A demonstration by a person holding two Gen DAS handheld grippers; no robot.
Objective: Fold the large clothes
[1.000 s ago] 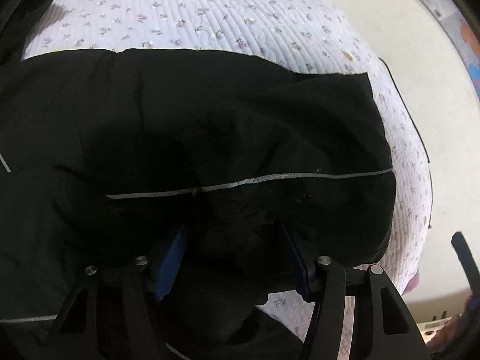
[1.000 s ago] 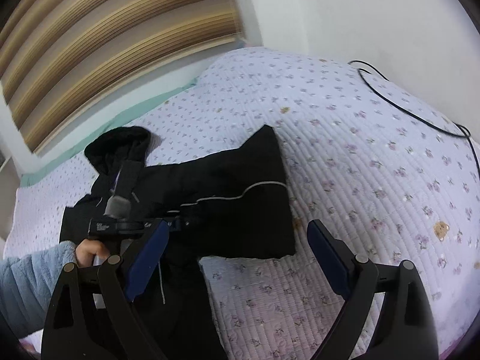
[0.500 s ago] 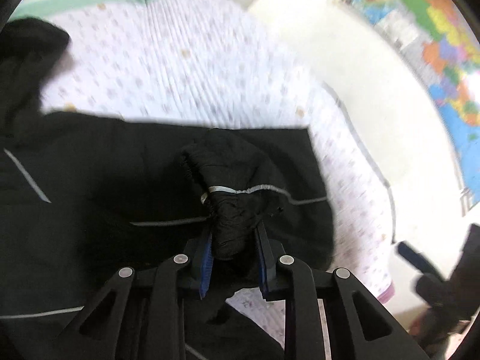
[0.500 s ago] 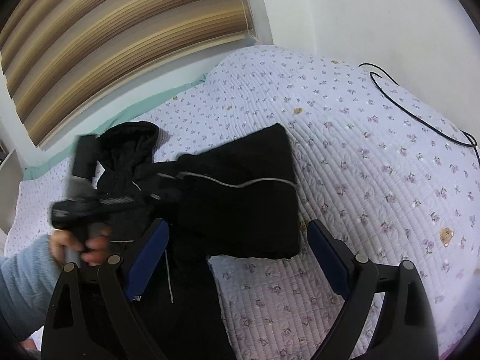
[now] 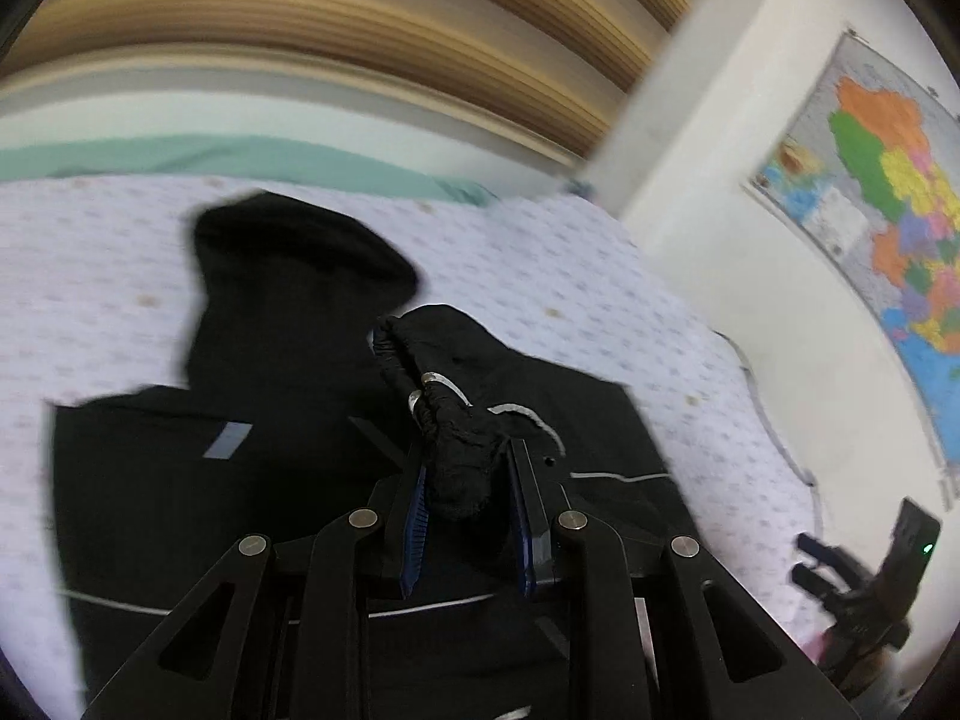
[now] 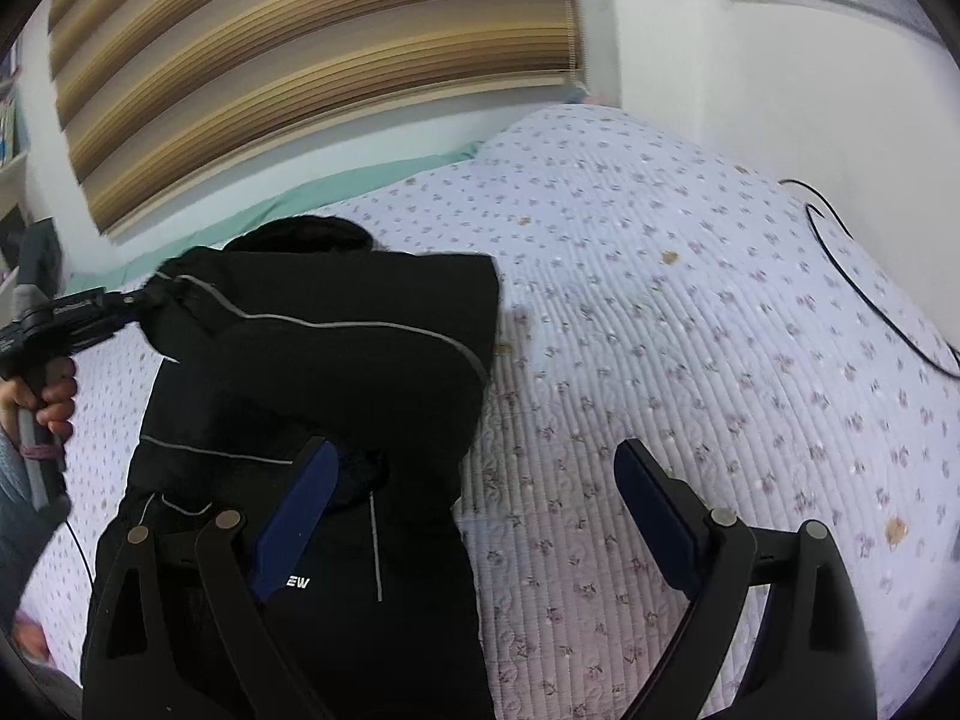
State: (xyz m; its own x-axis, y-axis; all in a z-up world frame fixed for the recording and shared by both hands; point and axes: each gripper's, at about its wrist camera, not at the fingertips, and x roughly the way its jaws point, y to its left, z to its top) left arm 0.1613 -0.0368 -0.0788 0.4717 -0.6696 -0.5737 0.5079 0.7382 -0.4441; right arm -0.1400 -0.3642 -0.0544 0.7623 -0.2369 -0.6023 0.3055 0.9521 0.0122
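Observation:
A black hooded jacket (image 6: 312, 360) with thin grey piping lies on the flowered quilt (image 6: 660, 330), its hood (image 5: 288, 258) toward the window. My left gripper (image 5: 462, 468) is shut on the bunched cuff of a sleeve (image 5: 444, 408) and holds it raised above the jacket body. In the right wrist view the left gripper (image 6: 138, 303) sits at the far left with the sleeve (image 6: 336, 324) drawn across the jacket, a hand (image 6: 42, 396) on its handle. My right gripper (image 6: 477, 462) hovers open over the jacket's right edge, with nothing between its fingers.
Striped window blinds (image 6: 300, 60) and a green sheet edge (image 6: 360, 180) run along the far side of the bed. A black cable (image 6: 870, 300) lies on the quilt at the right, near the white wall. A coloured map (image 5: 888, 210) hangs on that wall.
My left gripper closed on the sleeve cuff, then lifted it and carried it across the jacket toward the left. My right gripper drifted a little closer to the jacket and stayed open.

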